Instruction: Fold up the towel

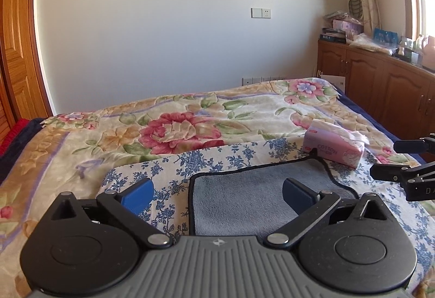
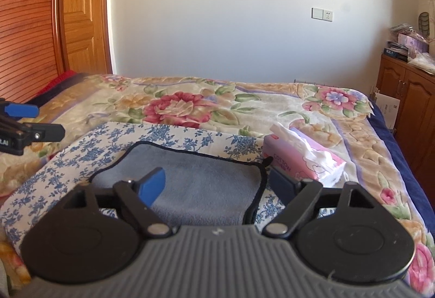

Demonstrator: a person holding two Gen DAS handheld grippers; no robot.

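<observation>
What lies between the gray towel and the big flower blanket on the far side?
A strip of the blue-flowered white cloth separates the gray towel from the floral blanket, and nothing else. The right wrist view shows it best.

My blue fingers look smooth matt plastic; the grey towel is plush cloth, the floral blanket fleecy, the cabinet glossy wood.

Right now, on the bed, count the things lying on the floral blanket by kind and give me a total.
Blue-flowered cloth: 1
Gray towel: 1
Pink tissue pack: 1
Total: 3
</observation>
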